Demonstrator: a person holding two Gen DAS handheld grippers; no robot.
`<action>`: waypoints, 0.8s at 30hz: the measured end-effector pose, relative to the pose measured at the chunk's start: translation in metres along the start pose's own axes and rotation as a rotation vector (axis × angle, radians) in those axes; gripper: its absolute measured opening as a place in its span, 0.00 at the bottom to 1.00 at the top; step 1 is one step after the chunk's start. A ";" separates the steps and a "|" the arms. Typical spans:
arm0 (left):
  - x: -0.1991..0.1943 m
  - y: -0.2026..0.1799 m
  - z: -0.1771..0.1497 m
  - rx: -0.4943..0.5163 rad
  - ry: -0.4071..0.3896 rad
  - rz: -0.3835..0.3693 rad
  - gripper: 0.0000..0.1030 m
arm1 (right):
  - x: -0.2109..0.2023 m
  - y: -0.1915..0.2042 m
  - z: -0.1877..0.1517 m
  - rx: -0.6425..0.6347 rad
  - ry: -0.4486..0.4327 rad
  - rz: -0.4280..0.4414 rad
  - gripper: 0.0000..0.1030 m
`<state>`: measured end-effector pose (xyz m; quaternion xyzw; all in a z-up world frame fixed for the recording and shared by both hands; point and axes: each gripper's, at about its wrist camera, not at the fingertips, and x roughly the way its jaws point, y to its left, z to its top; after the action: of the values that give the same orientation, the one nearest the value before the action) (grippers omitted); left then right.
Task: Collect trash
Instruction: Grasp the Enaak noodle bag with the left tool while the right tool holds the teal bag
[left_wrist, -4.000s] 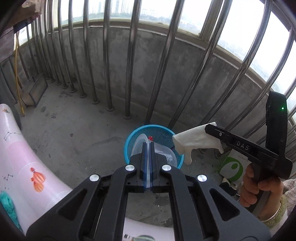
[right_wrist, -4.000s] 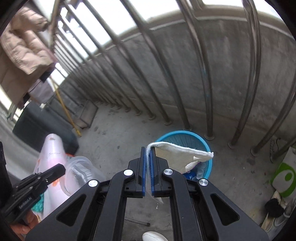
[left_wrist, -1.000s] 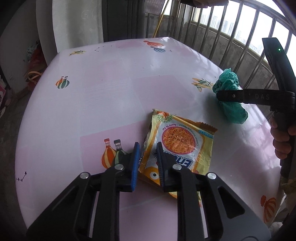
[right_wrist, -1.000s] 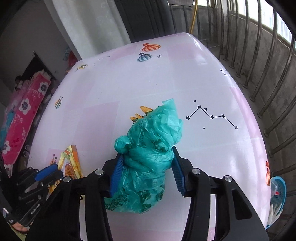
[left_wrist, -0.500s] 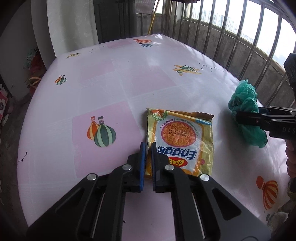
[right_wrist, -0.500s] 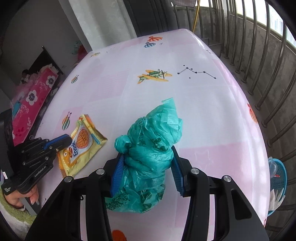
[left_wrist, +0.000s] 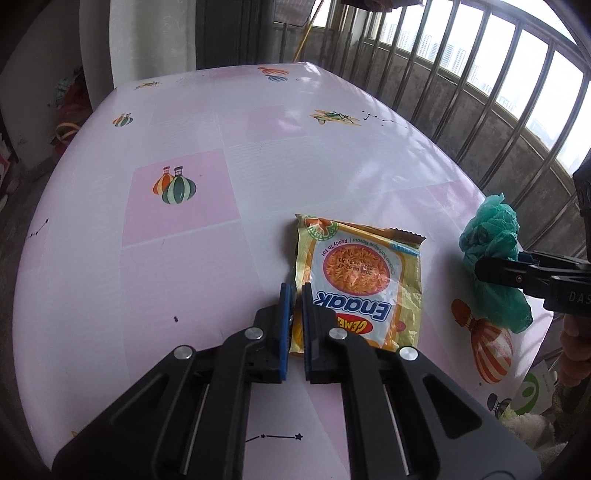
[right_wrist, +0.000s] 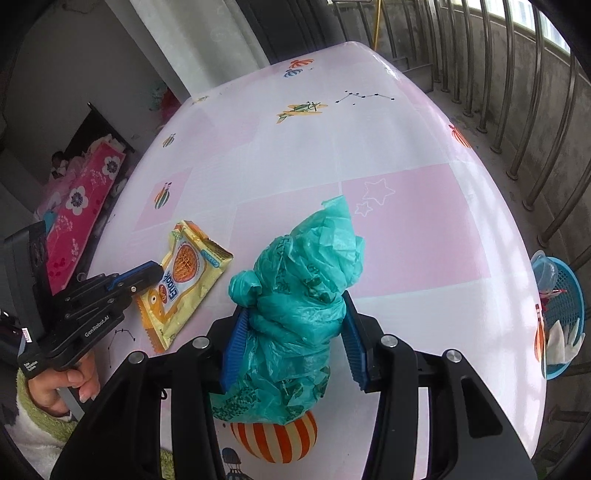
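Yellow foil crinkles where the left gripper pinches the near corner of the flat noodle packet (its "Enaak" lettering reads upside down from this wrist), the blue pads nearly together on the edge. The packet lies on the glossy pink-and-white tablecloth, close to its near edge. To the right, the right gripper is clamped on a crumpled teal plastic bag, held above the cloth. Beyond the table's right edge, a blue mesh plastic basket sits on the concrete floor beside the steel railing.
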<state>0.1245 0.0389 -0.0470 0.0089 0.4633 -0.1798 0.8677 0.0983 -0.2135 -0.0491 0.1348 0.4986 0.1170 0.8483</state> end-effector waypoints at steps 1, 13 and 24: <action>-0.001 0.001 -0.001 -0.016 -0.001 -0.005 0.04 | -0.001 0.000 -0.001 0.000 -0.002 0.008 0.44; -0.014 0.009 -0.024 -0.166 0.041 -0.171 0.15 | -0.004 0.031 0.002 -0.067 -0.017 0.137 0.44; -0.007 0.023 -0.029 -0.282 0.087 -0.368 0.20 | 0.028 0.040 0.001 -0.124 0.038 0.125 0.44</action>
<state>0.1052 0.0675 -0.0610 -0.1893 0.5147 -0.2681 0.7921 0.1103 -0.1669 -0.0576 0.1105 0.4970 0.2028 0.8365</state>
